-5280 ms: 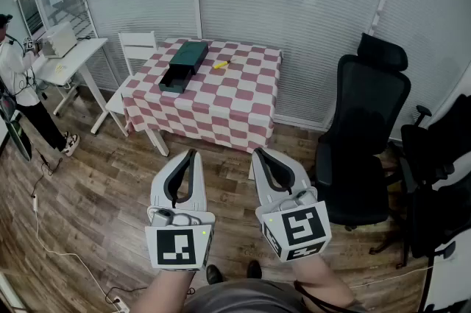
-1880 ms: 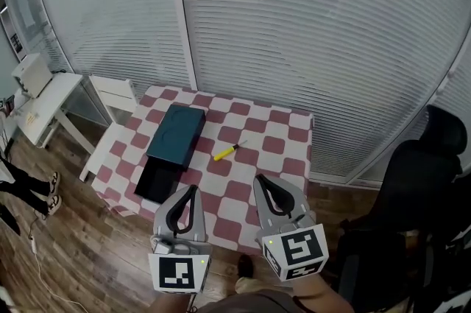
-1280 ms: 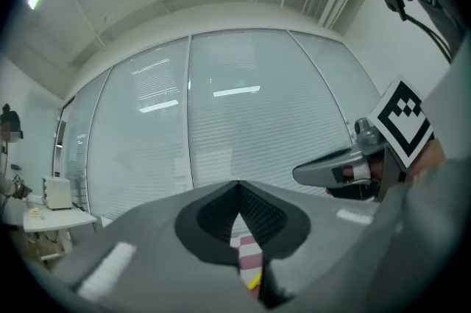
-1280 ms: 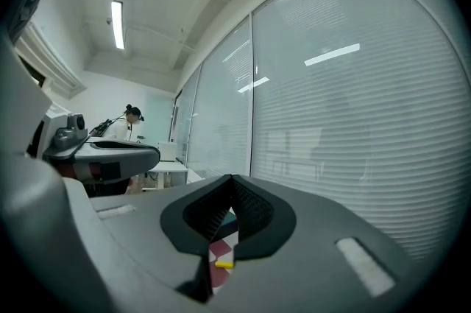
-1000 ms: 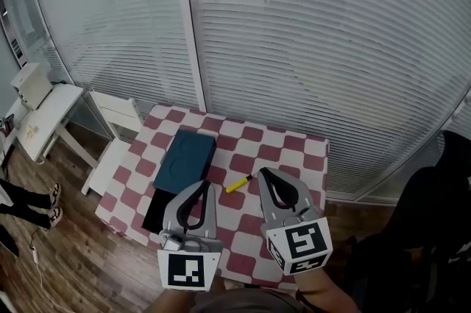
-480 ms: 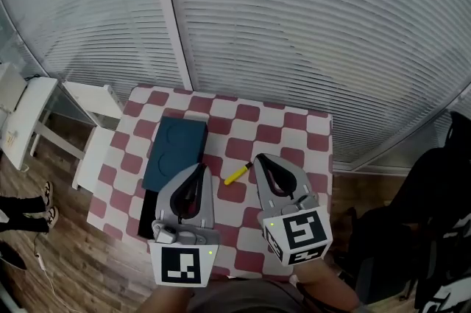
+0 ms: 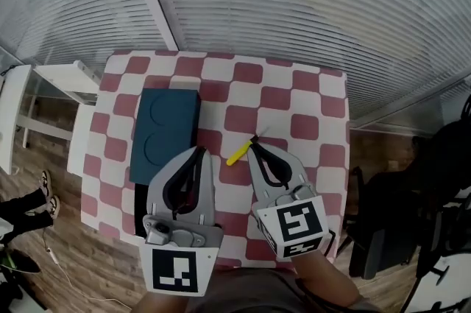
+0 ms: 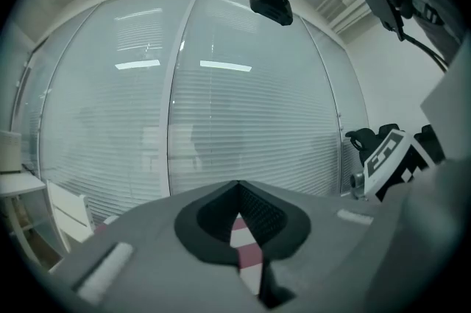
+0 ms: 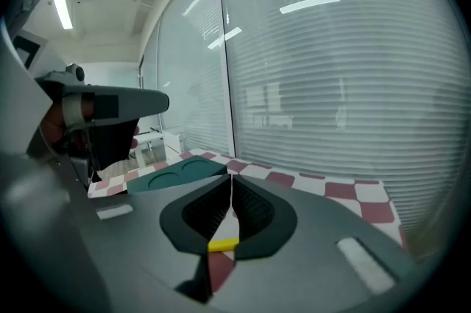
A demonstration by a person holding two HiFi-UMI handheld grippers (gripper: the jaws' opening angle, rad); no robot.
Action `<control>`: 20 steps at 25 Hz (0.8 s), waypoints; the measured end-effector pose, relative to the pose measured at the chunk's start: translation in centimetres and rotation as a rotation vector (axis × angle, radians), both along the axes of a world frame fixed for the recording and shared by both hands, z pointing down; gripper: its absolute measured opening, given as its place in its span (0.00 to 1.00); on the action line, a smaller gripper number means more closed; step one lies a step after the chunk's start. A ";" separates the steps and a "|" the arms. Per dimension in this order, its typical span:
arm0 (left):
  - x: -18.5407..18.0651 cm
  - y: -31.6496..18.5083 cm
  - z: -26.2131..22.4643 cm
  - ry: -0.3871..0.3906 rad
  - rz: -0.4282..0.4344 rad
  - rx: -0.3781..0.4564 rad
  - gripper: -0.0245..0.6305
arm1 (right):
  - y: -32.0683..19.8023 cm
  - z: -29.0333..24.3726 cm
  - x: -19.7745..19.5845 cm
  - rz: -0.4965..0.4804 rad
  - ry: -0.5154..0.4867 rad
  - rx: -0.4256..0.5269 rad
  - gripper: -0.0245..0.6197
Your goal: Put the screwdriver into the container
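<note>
A yellow-handled screwdriver [image 7: 238,155] lies on the red-and-white checked table [image 7: 309,94], its dark shaft pointing toward the far right. The dark teal container [image 7: 165,131] with two round dents in its lid lies to its left; my left gripper hides the container's near end. My right gripper [image 7: 252,148] is shut and holds nothing, its tips just right of the screwdriver's shaft. In the right gripper view the yellow handle [image 9: 223,245] shows through the slot below the closed tips [image 9: 230,177]. My left gripper [image 7: 199,151] is shut and holds nothing, hovering by the container's right side.
A white chair [image 7: 70,76] stands at the table's left side. A black office chair [image 7: 412,216] is at the right. A person's legs [image 7: 29,205] show at the far left on the wooden floor. A wall of window blinds [image 7: 294,2] runs behind the table.
The view has closed in over the table. Both grippers have sunk toward it; the right one now sits beside the screwdriver and the left one beside the container.
</note>
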State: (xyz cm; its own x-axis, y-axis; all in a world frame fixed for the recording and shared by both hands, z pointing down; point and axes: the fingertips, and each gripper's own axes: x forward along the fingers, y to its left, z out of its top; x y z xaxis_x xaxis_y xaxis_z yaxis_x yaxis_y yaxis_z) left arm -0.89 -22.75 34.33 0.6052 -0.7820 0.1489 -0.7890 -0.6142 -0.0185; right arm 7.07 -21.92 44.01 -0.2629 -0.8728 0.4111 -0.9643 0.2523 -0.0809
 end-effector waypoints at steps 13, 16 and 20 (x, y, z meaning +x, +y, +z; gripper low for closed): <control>1.3 -3.2 5.2 0.000 0.113 -0.111 0.04 | -1.6 9.0 -0.5 0.128 -0.028 -0.207 0.26; 1.1 -3.6 6.1 -0.003 0.124 -0.130 0.04 | -1.9 10.1 -0.4 0.161 -0.022 -0.240 0.32; 0.7 -4.0 6.9 -0.003 0.128 -0.150 0.04 | -1.8 11.3 -0.4 0.189 -0.014 -0.287 0.37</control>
State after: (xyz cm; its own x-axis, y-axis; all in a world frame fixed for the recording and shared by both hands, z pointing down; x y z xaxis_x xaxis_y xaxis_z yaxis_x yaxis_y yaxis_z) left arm -0.22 -26.80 41.24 0.6976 -0.6675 0.2603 -0.7044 -0.7054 0.0788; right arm 6.65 -23.72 55.28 -0.1154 -0.7557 0.6447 -0.9900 0.0345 -0.1368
